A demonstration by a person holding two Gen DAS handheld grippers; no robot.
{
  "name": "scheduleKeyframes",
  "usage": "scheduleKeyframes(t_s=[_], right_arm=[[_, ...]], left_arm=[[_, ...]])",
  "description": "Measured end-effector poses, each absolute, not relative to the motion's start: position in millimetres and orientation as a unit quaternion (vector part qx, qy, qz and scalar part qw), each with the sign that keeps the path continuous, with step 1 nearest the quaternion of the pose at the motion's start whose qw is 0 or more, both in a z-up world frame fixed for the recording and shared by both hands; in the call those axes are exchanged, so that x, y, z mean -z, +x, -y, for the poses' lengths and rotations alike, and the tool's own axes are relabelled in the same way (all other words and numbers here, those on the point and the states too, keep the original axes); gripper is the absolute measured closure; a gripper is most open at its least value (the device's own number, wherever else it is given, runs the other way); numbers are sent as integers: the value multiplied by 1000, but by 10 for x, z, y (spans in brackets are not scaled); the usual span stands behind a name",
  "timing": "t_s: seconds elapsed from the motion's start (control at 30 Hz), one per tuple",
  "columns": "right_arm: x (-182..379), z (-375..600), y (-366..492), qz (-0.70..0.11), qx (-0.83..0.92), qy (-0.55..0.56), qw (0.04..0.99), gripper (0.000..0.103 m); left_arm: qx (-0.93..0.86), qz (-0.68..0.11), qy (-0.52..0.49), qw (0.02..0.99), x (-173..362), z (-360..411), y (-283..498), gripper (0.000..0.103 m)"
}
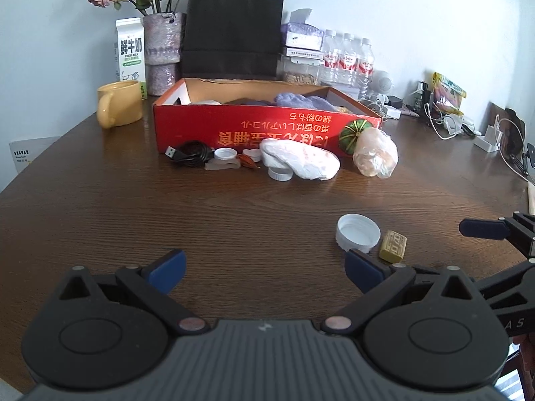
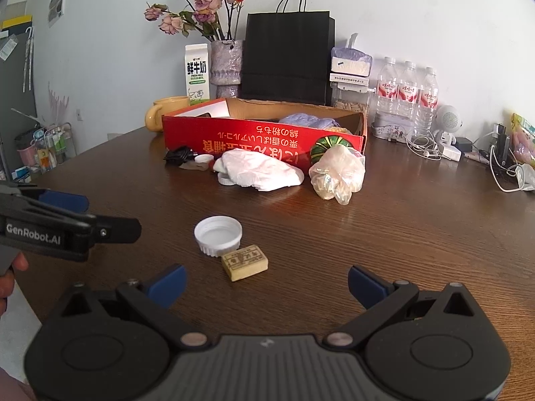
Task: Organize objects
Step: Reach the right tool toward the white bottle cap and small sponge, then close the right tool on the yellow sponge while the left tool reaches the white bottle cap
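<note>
Two claws sit low over the dark wood surface [image 2: 418,234], both spread wide with nothing between their blue pads. The left claw [image 1: 264,272] hovers over bare wood; the right claw [image 2: 265,284] hangs just short of a small tan block [image 2: 244,262] with printed markings, possibly an eraser, though the print is too small to read. Touching or nearly touching that block, just beyond it, lies a large white bottle cap [image 2: 218,235], open side up. In the left wrist view the same pair lies ahead and to the right, close to the left claw's right pad.

Farther on, a row of clutter lies along the front wall of a red cardboard box [image 1: 267,127]: a coiled black USB cable [image 1: 189,154], several small white caps [image 1: 224,154], a crumpled white plastic bag [image 1: 301,160], and a clear plastic bag [image 1: 376,155] leaning beside a small green striped squash [image 1: 351,133]. Inside the box lies a purple cloth [image 1: 301,101].

Behind the box stand a yellow mug [image 1: 117,103], a milk carton [image 1: 129,50], a vase of dried roses [image 1: 164,50], a black paper bag [image 1: 234,30] and three water bottles [image 1: 347,60] against the wall.
</note>
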State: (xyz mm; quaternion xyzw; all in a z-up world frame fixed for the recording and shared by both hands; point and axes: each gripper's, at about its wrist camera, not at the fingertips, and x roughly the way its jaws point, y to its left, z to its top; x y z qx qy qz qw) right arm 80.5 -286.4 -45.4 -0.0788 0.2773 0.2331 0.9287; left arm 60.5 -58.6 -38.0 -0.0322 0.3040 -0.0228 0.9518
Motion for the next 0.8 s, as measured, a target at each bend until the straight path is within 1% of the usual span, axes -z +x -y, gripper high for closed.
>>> scheduleKeyframes(t_s=[0.2, 0.3, 0.4, 0.47, 0.5, 0.57, 0.6, 0.67, 0.7, 0.8], right_arm=[[494, 2835, 908, -283, -243, -102, 922, 0], [520, 2800, 972, -285, -254, -109, 918, 4], [542, 2779, 1054, -286, -266, -112, 914, 14], [558, 2755, 1094, -288, -274, -119, 910, 26], [553, 2750, 1105, -287, -283, -118, 908, 29], [540, 2734, 1129, -287, -299, -120, 902, 46], [533, 2727, 1144, -287, -306, -121, 900, 51], [525, 2716, 1164, -288, -324, -121, 893, 69], [521, 2711, 1170, -289, -332, -119, 890, 73], [527, 2755, 1193, -284, -325, -111, 895, 73]], left_arm=[[26, -313, -28, 949, 415, 649, 652, 0], [29, -323, -28, 945, 436, 683, 685, 0], [27, -328, -27, 944, 453, 694, 713, 0], [26, -328, -27, 944, 456, 699, 725, 0], [25, -329, -26, 944, 456, 703, 733, 0], [24, -329, -25, 944, 456, 712, 751, 0], [24, -330, -25, 943, 456, 718, 762, 0], [25, -331, -26, 943, 456, 730, 781, 0], [26, -331, -25, 943, 453, 740, 791, 0], [28, -332, -22, 943, 456, 768, 827, 0]])
